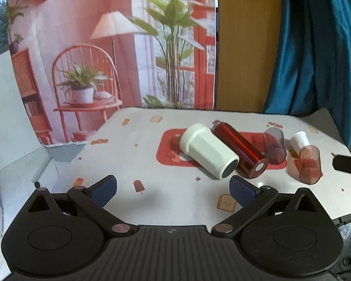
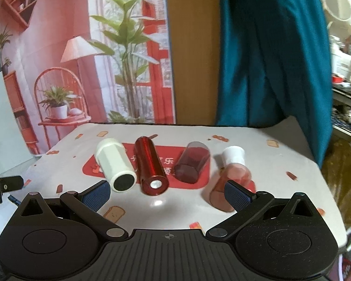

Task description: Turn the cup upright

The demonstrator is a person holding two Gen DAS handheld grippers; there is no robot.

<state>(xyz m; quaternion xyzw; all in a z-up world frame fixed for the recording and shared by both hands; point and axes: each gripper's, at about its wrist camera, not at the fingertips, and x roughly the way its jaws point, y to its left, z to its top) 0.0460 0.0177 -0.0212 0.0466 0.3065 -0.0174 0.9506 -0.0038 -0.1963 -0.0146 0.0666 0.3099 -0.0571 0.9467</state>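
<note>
Several cups lie on their sides on the table: a white cup [image 1: 207,149] [image 2: 115,165], a shiny red tumbler [image 1: 239,149] [image 2: 151,167], a dark translucent cup [image 1: 275,148] [image 2: 191,162], and a pink translucent bottle with a white cap [image 1: 307,161] [image 2: 231,175]. My left gripper [image 1: 173,187] is open and empty, just in front of the white cup. My right gripper [image 2: 167,193] is open and empty, in front of the red tumbler; its right finger overlaps the pink bottle in view.
A red mat [image 1: 168,149] [image 2: 91,169] lies under the cups on the patterned tablecloth [image 1: 152,164]. A printed backdrop and a blue curtain [image 1: 316,46] hang behind the table. The right gripper's tip shows at the left view's right edge [image 1: 346,165].
</note>
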